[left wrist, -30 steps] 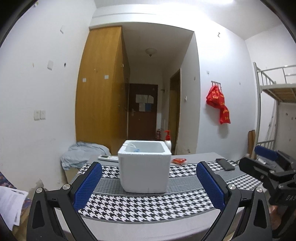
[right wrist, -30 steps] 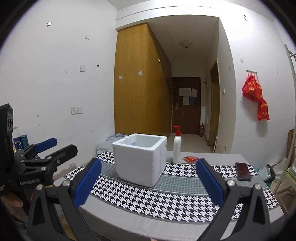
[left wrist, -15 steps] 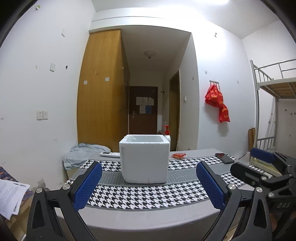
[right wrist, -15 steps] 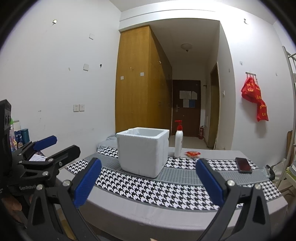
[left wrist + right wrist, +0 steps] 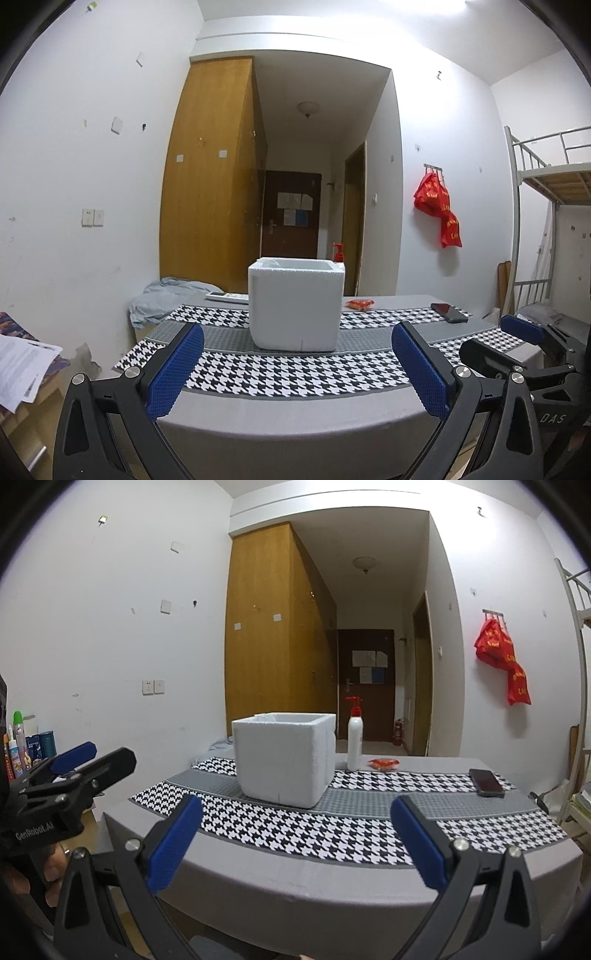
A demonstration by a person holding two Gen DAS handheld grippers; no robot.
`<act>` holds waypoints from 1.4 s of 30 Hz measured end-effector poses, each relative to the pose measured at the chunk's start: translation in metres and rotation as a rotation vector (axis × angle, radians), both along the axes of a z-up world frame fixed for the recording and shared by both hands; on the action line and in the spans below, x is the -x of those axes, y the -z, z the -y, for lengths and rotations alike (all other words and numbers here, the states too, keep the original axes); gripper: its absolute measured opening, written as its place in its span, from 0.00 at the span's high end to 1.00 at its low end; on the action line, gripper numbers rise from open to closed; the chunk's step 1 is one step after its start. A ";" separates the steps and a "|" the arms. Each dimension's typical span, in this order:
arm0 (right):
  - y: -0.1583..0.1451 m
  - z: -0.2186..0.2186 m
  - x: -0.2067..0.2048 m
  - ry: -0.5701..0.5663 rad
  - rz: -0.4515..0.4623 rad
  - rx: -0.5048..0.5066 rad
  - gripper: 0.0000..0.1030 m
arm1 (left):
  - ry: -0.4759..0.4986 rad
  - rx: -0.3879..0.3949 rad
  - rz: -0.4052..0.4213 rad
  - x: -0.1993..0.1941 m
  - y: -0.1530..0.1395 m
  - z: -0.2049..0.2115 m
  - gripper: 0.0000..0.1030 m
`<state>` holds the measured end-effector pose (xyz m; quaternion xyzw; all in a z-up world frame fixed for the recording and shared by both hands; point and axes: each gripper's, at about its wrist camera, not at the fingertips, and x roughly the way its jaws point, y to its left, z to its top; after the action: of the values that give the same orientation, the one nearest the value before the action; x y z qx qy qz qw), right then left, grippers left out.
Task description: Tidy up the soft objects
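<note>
A white foam box point(image 5: 295, 304) stands open-topped on the table's houndstooth runner point(image 5: 288, 369); it also shows in the right wrist view point(image 5: 282, 758). Its inside is hidden from here. My left gripper point(image 5: 297, 369) is open and empty, held off the table's near edge and facing the box. My right gripper point(image 5: 297, 843) is open and empty, also off the near edge. Each gripper shows at the side of the other's view: the right one point(image 5: 524, 339), the left one point(image 5: 74, 760).
A small red packet point(image 5: 359, 303) lies behind the box. A white pump bottle point(image 5: 354, 740) stands right of the box. A black phone point(image 5: 486, 782) lies at the right. A remote point(image 5: 226, 296) and blue cloth point(image 5: 166, 299) lie at the far left.
Both grippers have drawn back and dropped lower, so the table edge now fills the foreground and the box's inside is out of sight. Both stayed open.
</note>
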<state>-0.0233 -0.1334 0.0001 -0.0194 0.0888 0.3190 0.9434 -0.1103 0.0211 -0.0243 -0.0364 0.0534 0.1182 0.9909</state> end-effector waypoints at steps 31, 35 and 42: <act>-0.003 0.016 0.018 0.026 0.012 -0.018 0.00 | -0.003 -0.037 -0.001 0.016 -0.002 0.016 0.01; 0.000 0.013 0.013 0.033 -0.002 -0.009 0.00 | -0.017 -0.029 -0.005 0.015 -0.001 0.011 0.01; -0.001 0.011 0.015 0.040 0.000 -0.004 0.00 | -0.031 -0.036 -0.012 0.016 -0.001 0.011 0.01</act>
<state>-0.0385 -0.1446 0.0008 -0.0158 0.0883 0.3003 0.9496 -0.1264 0.0100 -0.0236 -0.0189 0.0565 0.1349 0.9891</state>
